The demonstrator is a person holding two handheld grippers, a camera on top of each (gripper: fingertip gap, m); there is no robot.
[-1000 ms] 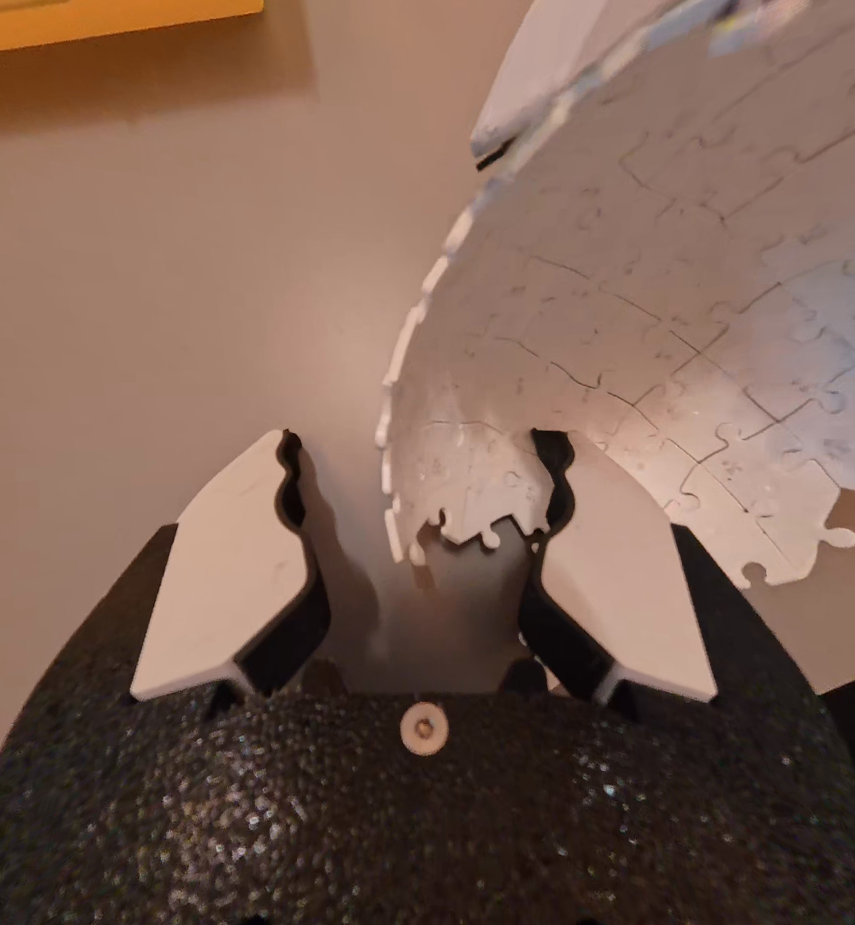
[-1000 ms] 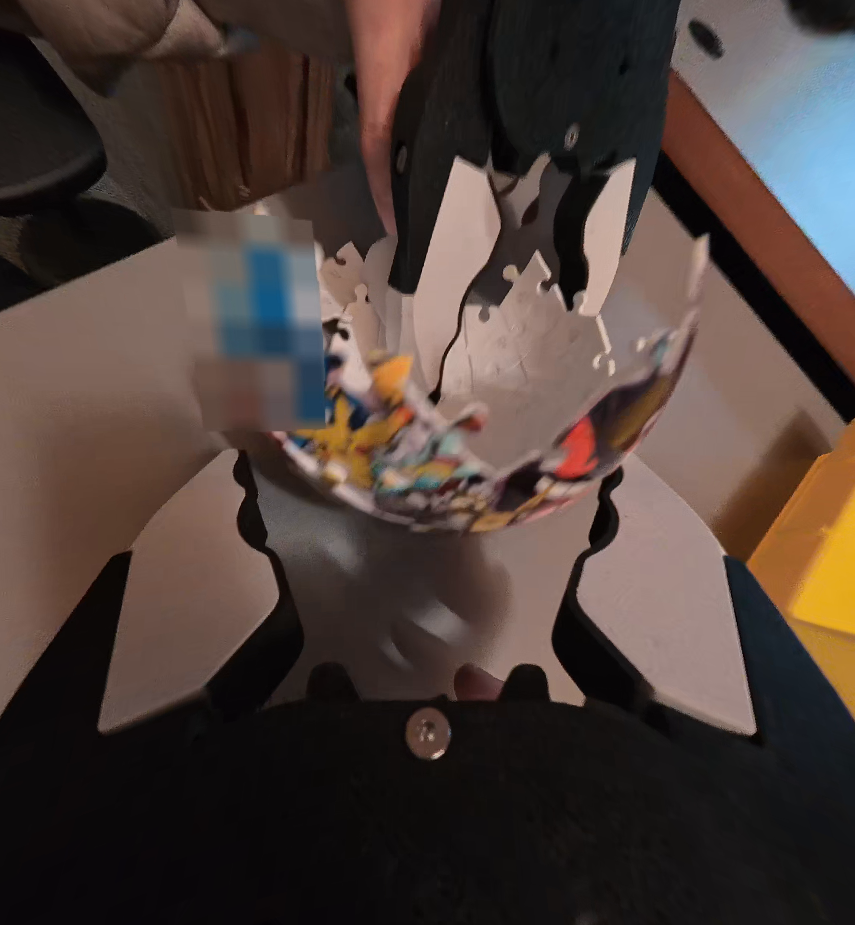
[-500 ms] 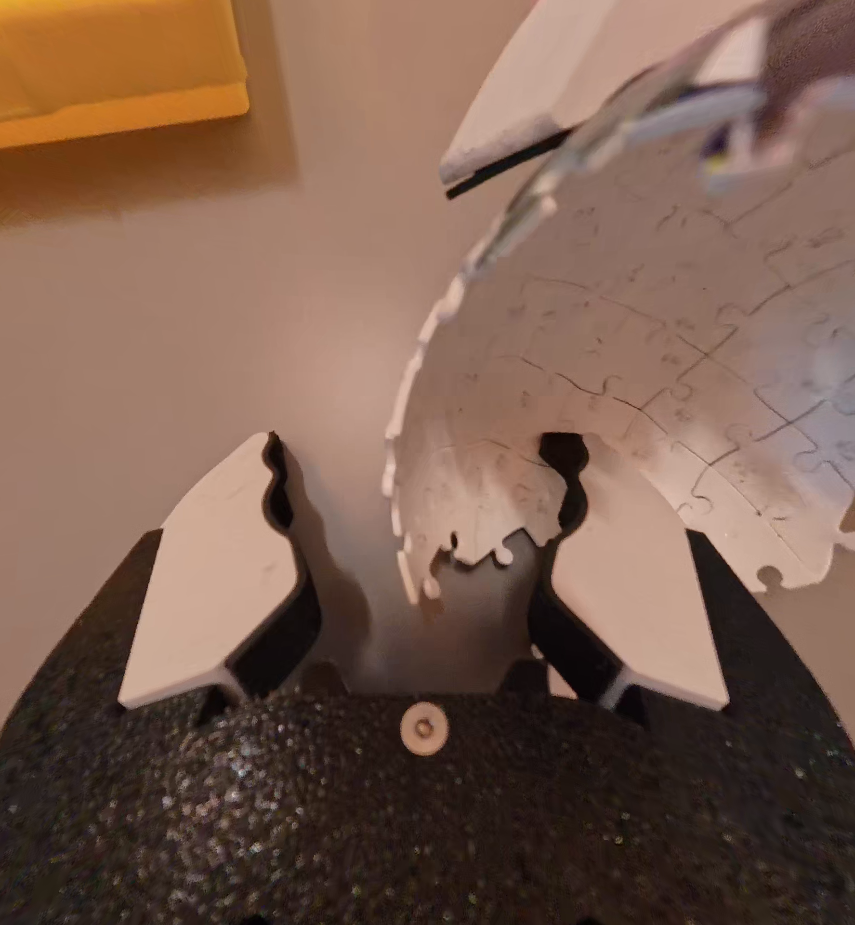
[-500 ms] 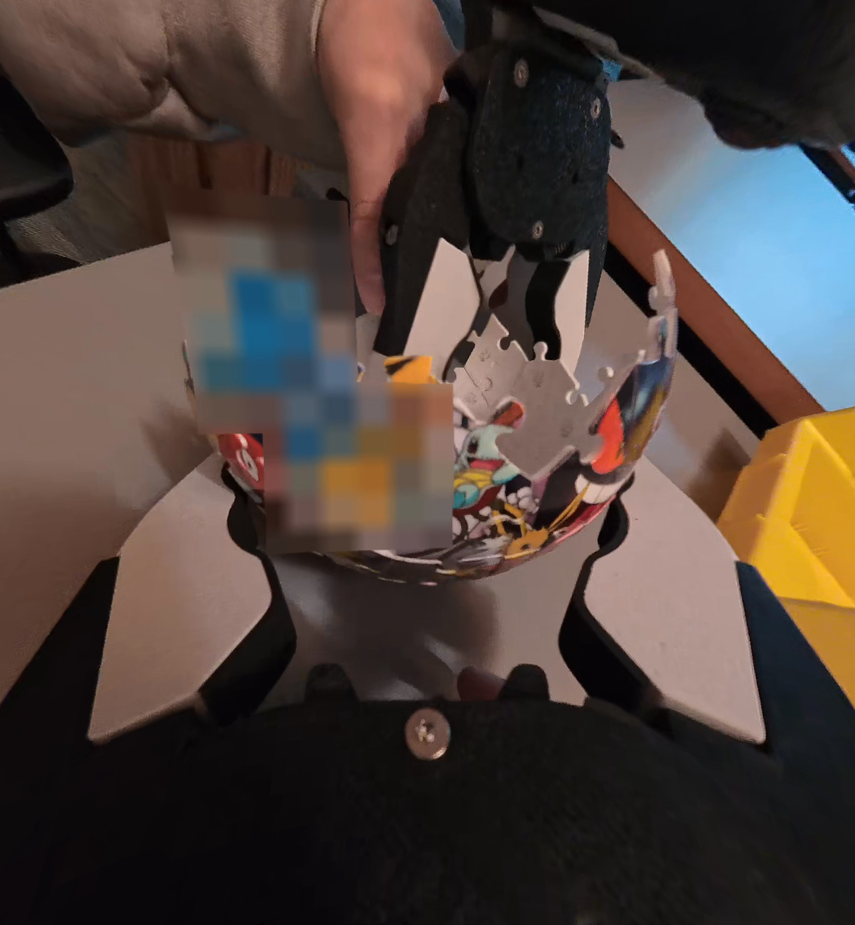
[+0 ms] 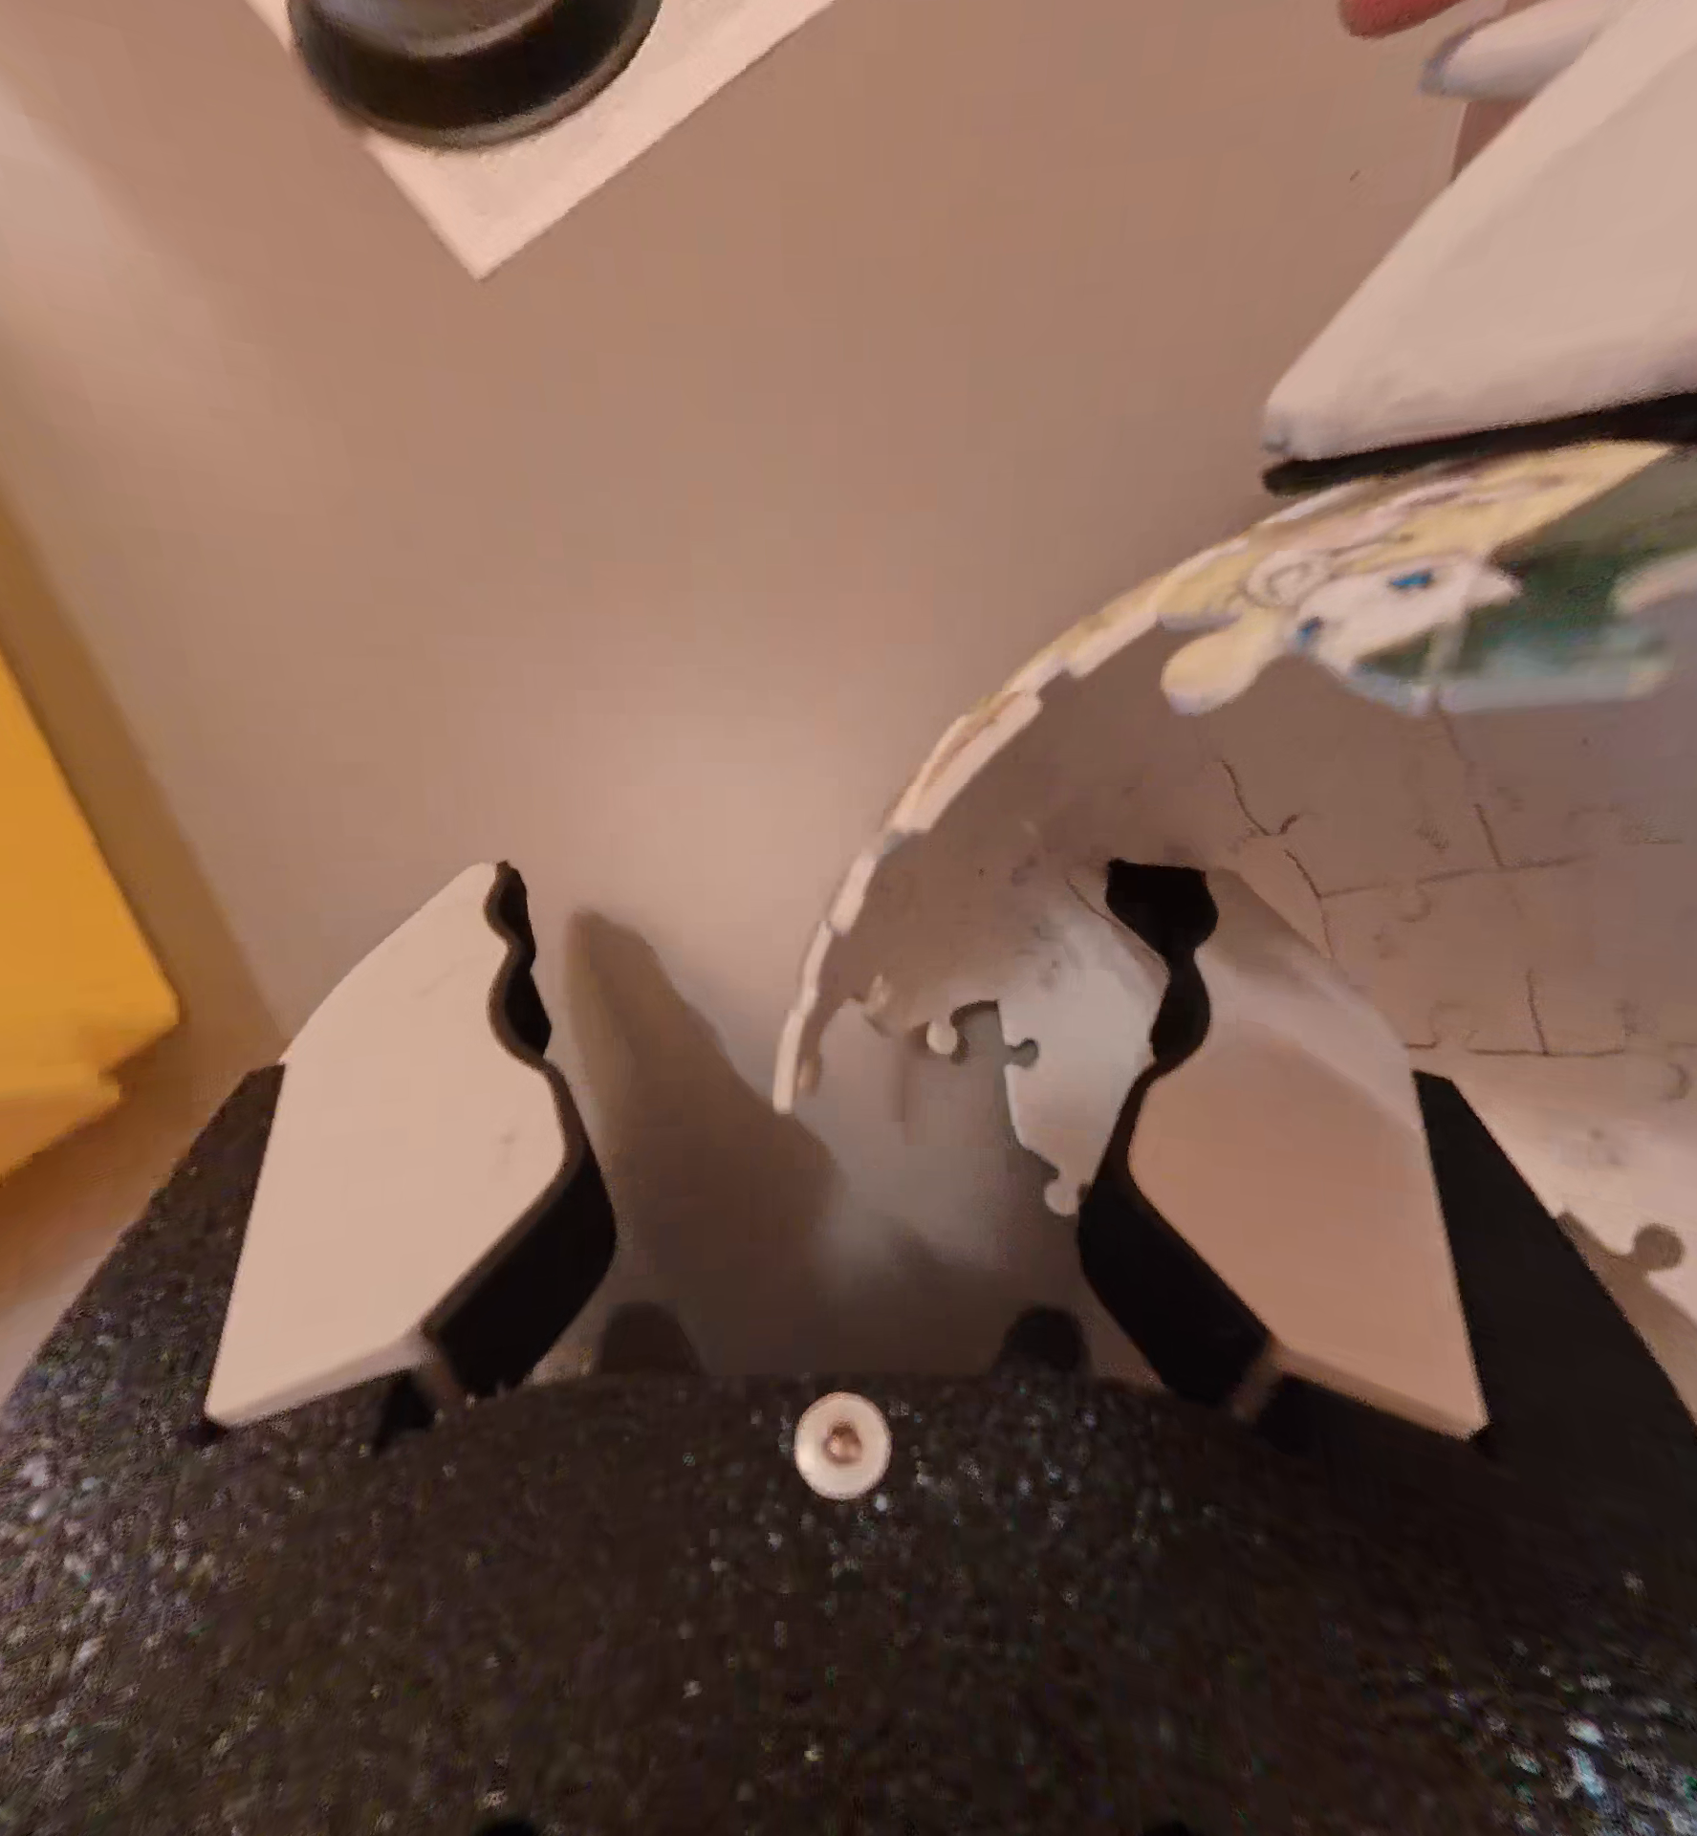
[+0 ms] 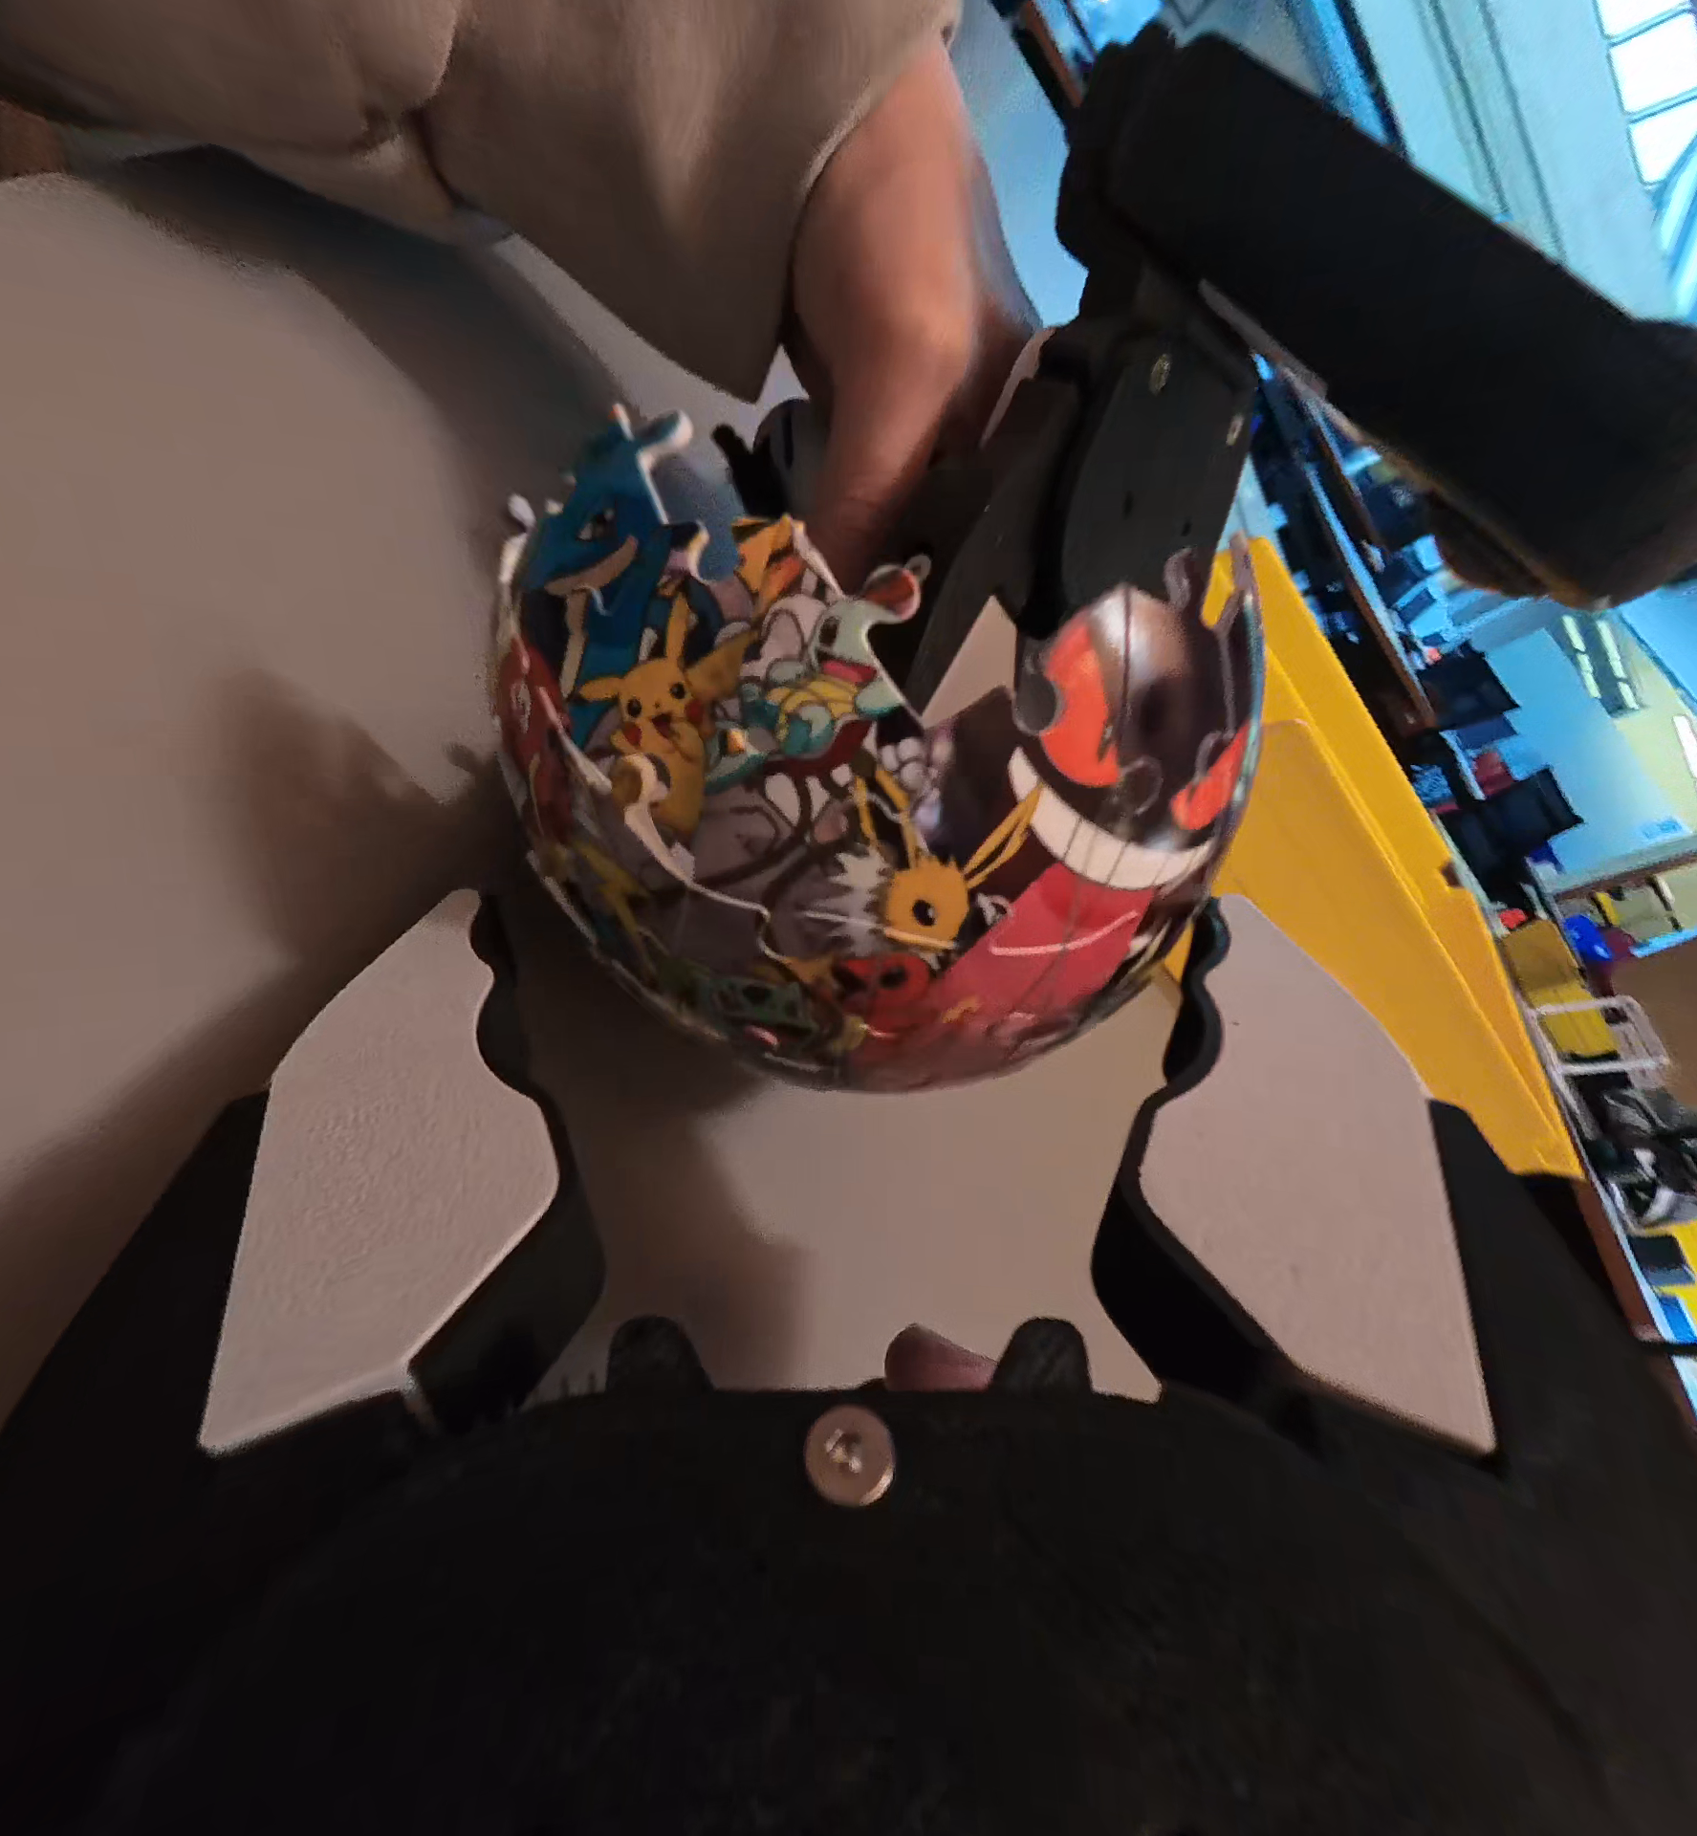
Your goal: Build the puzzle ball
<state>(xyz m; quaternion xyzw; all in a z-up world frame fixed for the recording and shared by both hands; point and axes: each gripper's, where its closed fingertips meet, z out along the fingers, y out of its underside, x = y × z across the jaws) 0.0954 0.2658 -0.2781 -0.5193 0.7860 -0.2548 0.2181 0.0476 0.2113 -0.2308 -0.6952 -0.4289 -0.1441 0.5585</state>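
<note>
**Puzzle ball** [image 6: 874, 795]: part-built curved shell, printed outside, plain white inside [image 5: 1420, 894]. The right wrist view has it at centre, raised off the counter [image 6: 179, 596], open ragged rim toward 12 o'clock, rounded bottom toward 6. Many pieces are still missing; the build looks about half done.

**Left gripper** [image 5: 814, 954]: fingers [image 5: 397, 1143] apart. The shell wall passes over the finger at 3 o'clock in its own view, the jagged edge hanging in the gap between the two. Seen from the right wrist view, this gripper [image 6: 1102, 556] enters the shell's open rim from 1 o'clock, one finger seemingly inside the bowl. Whether it truly bears the shell or only steadies it cannot be told; probably it props the wall from within so the rim stays open for fitting.

**Right gripper** [image 6: 849, 994]: fingers [image 6: 377, 1192] wide apart, flanking the shell's lower curve at 9 and 3 o'clock, close to it; contact unclear. Likely cradling from below.

**Person's hand** [image 6: 884, 397]: at 12 o'clock, on the left gripper.

**Yellow bin** [image 6: 1321, 844]: at 3 o'clock, beside the shell.

**White block with dark round hole** [image 5: 486, 89]: at 11 o'clock in the left wrist view, on the counter.
</note>
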